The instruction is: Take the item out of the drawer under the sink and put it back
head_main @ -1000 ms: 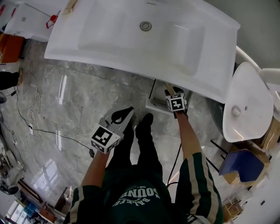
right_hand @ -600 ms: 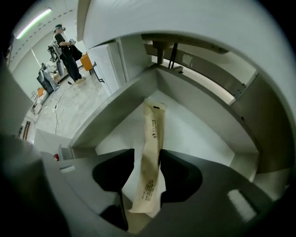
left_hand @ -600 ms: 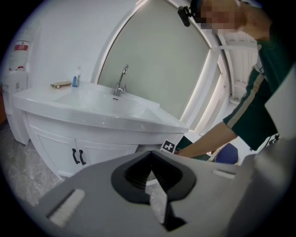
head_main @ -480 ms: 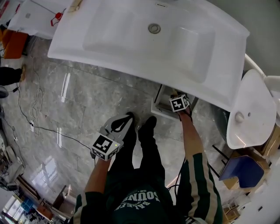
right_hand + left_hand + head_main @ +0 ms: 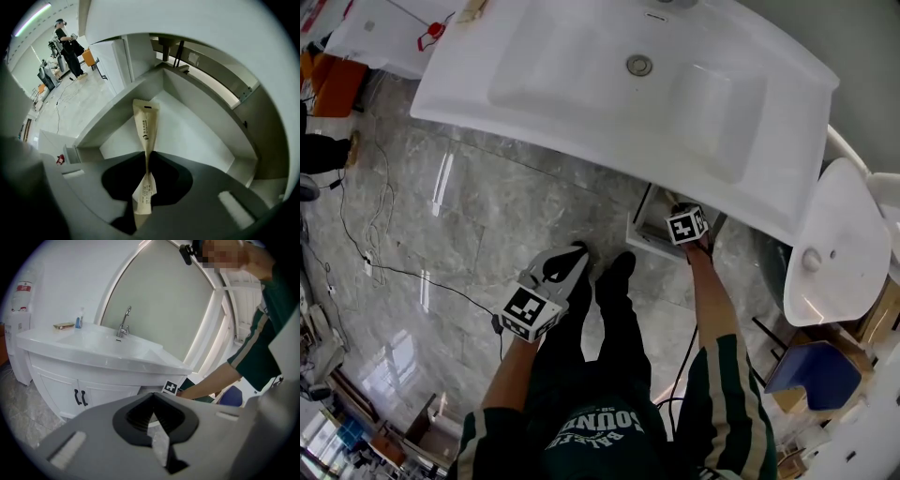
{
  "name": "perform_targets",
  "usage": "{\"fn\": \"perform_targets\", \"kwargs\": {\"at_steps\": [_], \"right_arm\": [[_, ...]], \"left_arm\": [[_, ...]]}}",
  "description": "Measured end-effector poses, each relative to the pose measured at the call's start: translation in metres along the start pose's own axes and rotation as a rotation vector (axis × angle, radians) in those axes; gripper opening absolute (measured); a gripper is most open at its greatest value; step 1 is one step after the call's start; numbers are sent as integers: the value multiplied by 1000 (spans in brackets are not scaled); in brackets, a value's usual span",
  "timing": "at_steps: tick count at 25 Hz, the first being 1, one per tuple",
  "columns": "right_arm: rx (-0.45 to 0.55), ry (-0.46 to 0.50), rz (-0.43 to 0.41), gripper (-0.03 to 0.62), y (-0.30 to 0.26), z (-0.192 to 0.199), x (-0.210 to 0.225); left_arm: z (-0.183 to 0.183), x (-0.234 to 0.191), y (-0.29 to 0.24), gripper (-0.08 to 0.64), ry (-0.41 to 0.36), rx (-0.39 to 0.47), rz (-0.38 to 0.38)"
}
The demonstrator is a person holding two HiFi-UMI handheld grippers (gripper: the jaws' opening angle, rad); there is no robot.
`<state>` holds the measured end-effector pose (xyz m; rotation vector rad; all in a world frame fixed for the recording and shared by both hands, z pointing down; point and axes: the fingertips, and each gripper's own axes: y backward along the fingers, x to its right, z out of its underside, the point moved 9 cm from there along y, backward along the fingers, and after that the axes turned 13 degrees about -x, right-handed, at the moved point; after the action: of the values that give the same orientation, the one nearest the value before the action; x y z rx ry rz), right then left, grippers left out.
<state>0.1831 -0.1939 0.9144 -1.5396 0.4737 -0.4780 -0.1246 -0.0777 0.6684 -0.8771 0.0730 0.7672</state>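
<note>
A slim tan paper packet (image 5: 146,124) stands upright over the white floor of the open drawer (image 5: 187,126). My right gripper (image 5: 146,157) points steeply down into that drawer. Its jaws have just been closing and now pinch the packet's lower part. In the head view the right gripper (image 5: 684,225) sits at the drawer (image 5: 639,228), just under the front edge of the white sink top (image 5: 628,75), and the packet is hidden there. My left gripper (image 5: 572,255) hangs over the floor left of the drawer, its jaws (image 5: 151,397) meeting at the tips on nothing.
Cabinet doors with black handles (image 5: 80,397) lie left of the drawer under the sink. A white oval basin (image 5: 830,234) and a blue seat (image 5: 811,366) stand to the right. A cable (image 5: 403,277) runs over the marble floor. My shoes (image 5: 614,267) stand before the drawer.
The right gripper has sunk a little toward the drawer. The left gripper has drifted slightly lower. The head view has shifted, so the sink sits further right.
</note>
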Motion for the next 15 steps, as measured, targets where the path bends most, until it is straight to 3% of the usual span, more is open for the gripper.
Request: {"fn": "perform_targets", "kwargs": {"at_steps": [15], "right_arm": [[24,55,50,33,57,18,-11]], "left_arm": [[-8,20,12,49,-2,29,26]]}}
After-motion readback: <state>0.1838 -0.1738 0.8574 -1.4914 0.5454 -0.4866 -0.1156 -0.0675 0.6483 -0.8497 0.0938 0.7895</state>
